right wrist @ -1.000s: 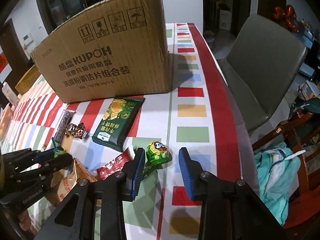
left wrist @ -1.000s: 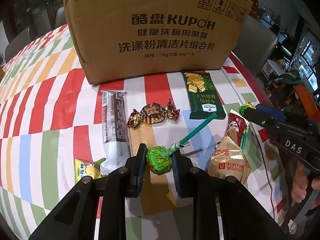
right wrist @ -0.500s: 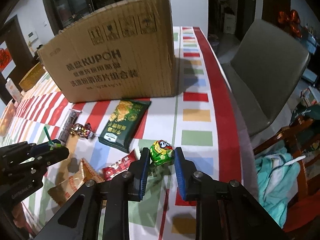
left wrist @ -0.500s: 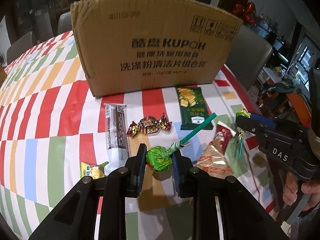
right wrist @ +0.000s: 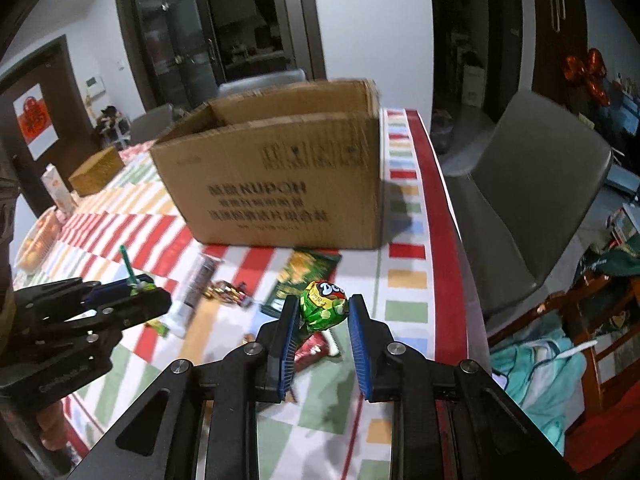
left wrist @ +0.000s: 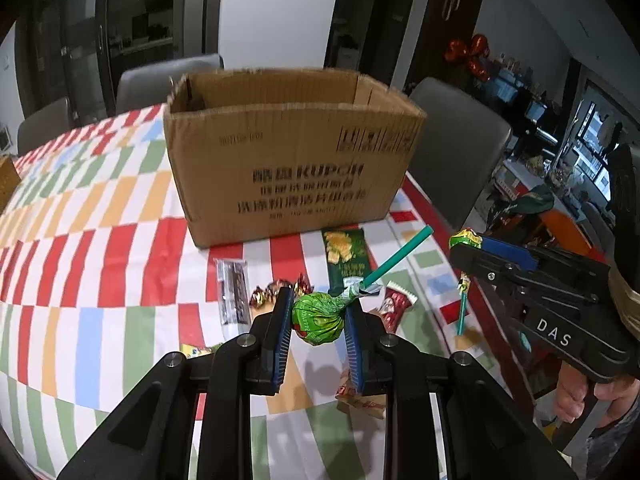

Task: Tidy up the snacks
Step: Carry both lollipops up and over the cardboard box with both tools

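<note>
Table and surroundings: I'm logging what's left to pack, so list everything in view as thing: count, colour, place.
Cardboard box: 1, brown, open-topped, far side of table.
Tablecloth: 1, multicoloured checks, covering table.
Lollipops: 2, green-wrapped; one in left gripper, one in right gripper.
Green packet: 1, flat before the box.
Dark bar: 1, brown, left of the packet.
Foil candy: 1, gold-red, beside the bar.
Red packet: 1, right of the left gripper.
Chairs: several, grey, around the table.
Left gripper: shut on a lollipop.
Right gripper: shut on a lollipop.
Hand: 1, gripping right handle.

Both wrist views downward toward cardboard box [left wrist: 296, 152].
</note>
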